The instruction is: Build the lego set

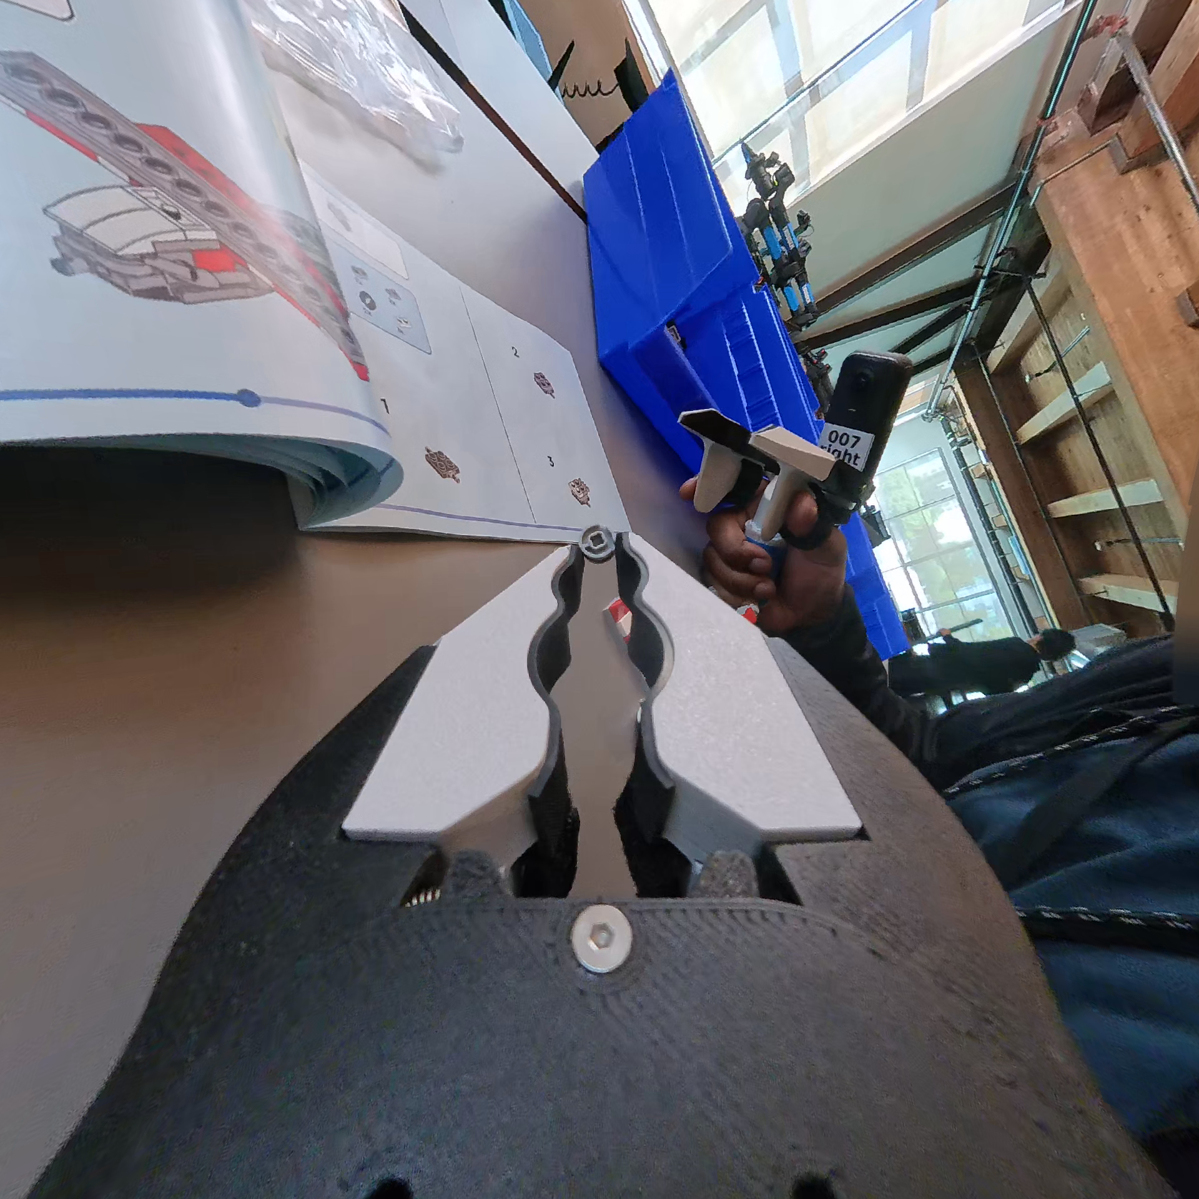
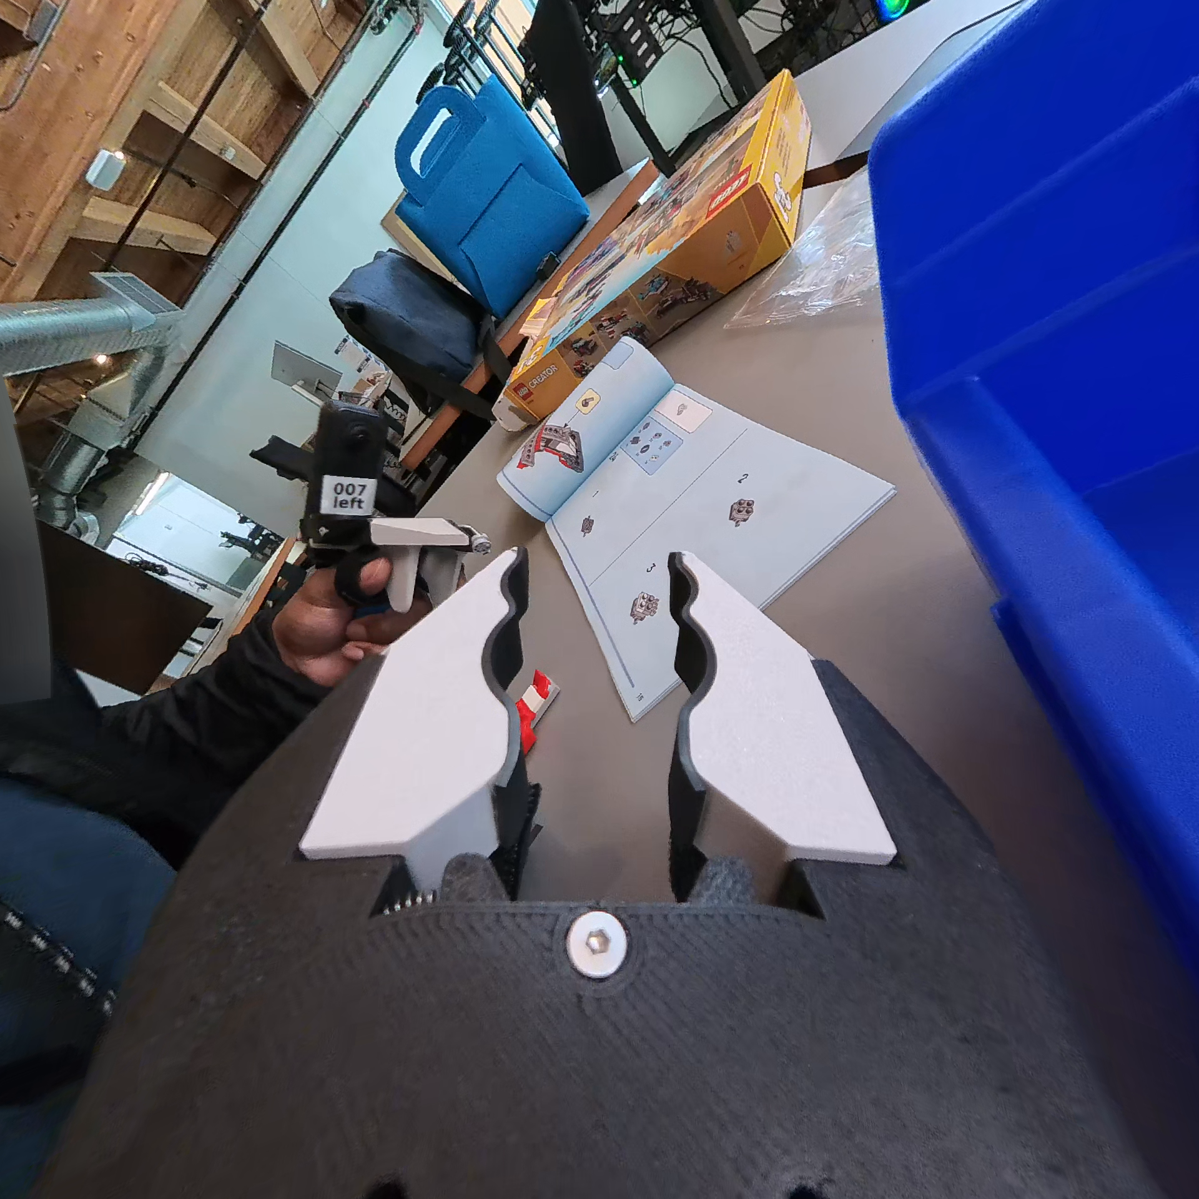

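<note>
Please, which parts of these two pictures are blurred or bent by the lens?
Left wrist view: the instruction booklet is soft at its near curled edge, while the small round grey piece is sharp. Right wrist view: the blue bin looks smeared and stretched; the walls lean.

— Bright enough?
— Yes, daylight pours in through the windows [image 1: 843, 84], which are washed out white.
— Shadows?
— A dark one lies under the curled booklet [image 1: 194, 259] on the surface [image 1: 130, 649].
— Sharpness?
— The near booklet page is blurred. Straight lines bend at the edges, and the right view's left rim darkens.
</note>
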The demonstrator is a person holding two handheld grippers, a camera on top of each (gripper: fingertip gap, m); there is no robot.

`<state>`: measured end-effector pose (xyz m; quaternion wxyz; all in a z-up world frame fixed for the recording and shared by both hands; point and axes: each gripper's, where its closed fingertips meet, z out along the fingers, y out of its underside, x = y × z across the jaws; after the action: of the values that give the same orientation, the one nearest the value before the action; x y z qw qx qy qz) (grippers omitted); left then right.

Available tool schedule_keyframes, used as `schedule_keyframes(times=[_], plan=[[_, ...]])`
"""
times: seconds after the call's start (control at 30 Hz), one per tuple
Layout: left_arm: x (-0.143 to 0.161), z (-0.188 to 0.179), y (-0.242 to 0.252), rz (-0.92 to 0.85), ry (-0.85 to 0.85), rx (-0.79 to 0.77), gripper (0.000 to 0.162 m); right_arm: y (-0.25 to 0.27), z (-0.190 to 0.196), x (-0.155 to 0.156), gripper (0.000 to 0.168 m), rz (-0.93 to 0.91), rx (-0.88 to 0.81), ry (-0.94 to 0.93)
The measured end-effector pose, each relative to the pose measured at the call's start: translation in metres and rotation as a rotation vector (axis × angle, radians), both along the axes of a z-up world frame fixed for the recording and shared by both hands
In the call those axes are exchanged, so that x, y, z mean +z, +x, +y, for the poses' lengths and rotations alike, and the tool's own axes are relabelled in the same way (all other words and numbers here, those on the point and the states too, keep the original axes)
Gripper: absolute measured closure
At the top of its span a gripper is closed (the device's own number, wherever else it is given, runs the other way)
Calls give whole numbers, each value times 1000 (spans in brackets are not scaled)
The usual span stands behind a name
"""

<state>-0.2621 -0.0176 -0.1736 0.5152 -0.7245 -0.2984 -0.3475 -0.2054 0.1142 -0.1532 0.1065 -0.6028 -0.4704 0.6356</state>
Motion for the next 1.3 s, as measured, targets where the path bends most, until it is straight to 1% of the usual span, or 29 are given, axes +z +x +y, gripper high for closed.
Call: schedule_keyframes(times=[0.53,0.9,1.1,1.3], plan=[[-5,4,-4,-59,-25,-9,152,-2,1,-3,126,-26,-2,-18],[-7,4,-4,-61,-34,-8,152,-2,2,-4,126,-28,-2,-19],[-11,5,-4,-37,-61,-6,152,-3,3,-3,126,-26,-7,-19],[-17,7,-1,40,-114,1,152,-3,3,-3,126,-19,-11,-9]])
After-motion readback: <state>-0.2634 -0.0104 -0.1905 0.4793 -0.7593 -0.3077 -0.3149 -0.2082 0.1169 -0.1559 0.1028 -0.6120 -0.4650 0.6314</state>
